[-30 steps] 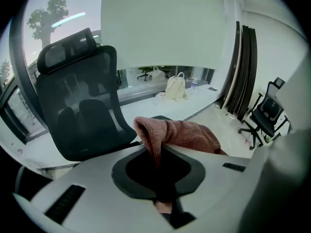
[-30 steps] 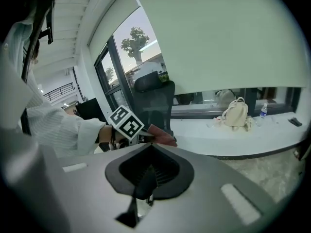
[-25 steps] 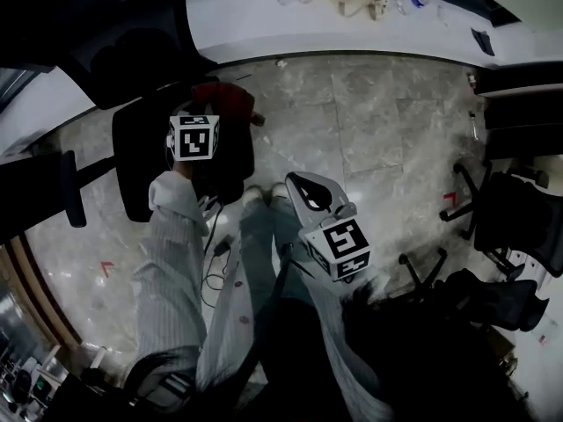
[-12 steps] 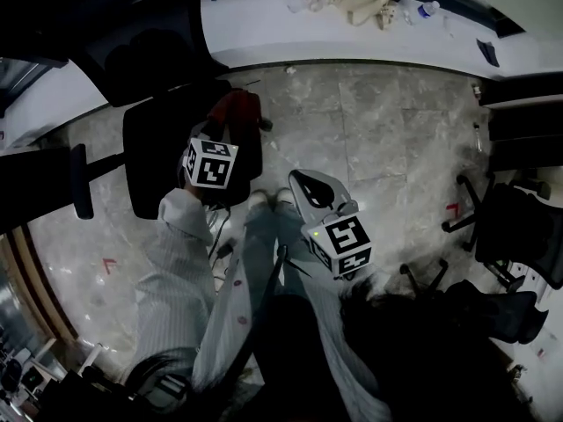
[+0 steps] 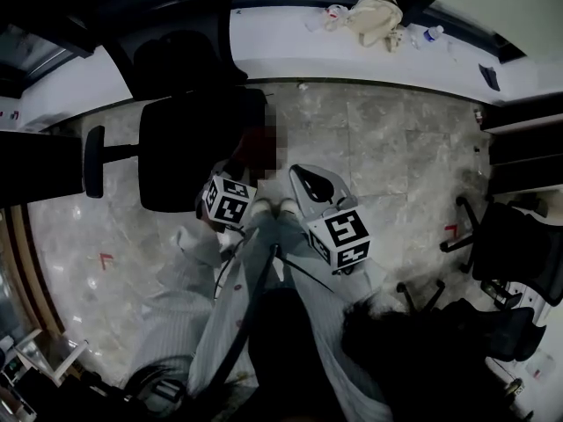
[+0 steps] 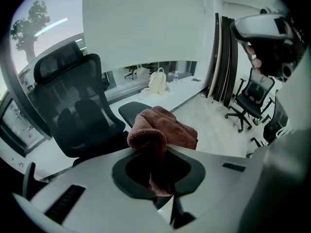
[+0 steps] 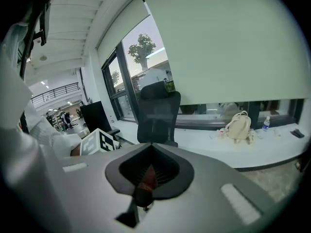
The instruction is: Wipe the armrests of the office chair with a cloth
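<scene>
Underfoot, seemingly marble floor (image 5: 387, 148); chair (image 5: 189, 152) near ledge (image 5: 281, 47) (backpack (image 5: 374, 18) atop).

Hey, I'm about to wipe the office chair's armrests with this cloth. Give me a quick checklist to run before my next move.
1. Cloth gripped by left gripper: ok, jaws shut on it.
2. Cloth touching the near armrest: cannot tell; the pad shows just behind the cloth.
3. Far armrest unobstructed: ok.
4. Right gripper free to steady the chair: cannot tell; something reddish shows at its jaws.
5. Right gripper clear of the chair: ok, it hangs over the floor.
</scene>
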Demonstrator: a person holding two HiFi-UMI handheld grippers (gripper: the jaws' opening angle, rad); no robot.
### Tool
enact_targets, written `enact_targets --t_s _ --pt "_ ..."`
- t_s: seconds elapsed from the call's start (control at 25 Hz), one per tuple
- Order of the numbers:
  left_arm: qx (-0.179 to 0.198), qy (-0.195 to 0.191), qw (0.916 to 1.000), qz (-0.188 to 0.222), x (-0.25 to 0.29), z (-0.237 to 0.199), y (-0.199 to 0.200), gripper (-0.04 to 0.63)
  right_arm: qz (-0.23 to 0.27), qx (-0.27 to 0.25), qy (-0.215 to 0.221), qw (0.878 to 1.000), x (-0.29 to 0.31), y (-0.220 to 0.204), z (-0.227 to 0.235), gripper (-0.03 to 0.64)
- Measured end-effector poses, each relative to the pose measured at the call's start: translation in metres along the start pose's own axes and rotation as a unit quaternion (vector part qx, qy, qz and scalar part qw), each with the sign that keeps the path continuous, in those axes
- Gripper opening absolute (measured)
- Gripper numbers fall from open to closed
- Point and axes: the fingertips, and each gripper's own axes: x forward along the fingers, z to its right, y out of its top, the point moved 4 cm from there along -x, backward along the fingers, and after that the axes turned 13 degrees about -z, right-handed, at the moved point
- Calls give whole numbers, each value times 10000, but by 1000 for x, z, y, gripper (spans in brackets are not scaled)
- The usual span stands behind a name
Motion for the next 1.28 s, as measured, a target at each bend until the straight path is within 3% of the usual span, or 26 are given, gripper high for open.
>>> enact_targets --t_s 0.12,0.2,0.28,0.52,0.68,0.76,0.84,1.28 --pt "-270 -103 9992 261 -11 -7 8 32 92 -189 -107 9997 -7 6 -5 2" --pt "-497 -139 9951 842 -37 -10 25 32 259 -336 -222 9989 -19 17 -7 2" --pt "-595 -75 9853 1598 -81 -15 52 32 551 -454 -319 9969 -35 37 -9 2" --pt "-584 295 9355 3472 -238 -8 117 32 1835 -646 -593 9791 -106 105 -19 2" --pt "-736 339 9006 4270 -309 2 134 32 2448 -810 -716 9635 -143 132 -31 0" --pt "-687 436 8907 4473 -328 11 136 32 2532 -893 -765 9603 -150 137 -33 0" --pt "-579 526 8879 4533 -336 20 135 32 2528 -891 -769 9603 -152 138 -34 0" --pt "-592 474 8928 4439 -331 22 135 32 2299 -927 -688 9664 -146 133 -31 0"
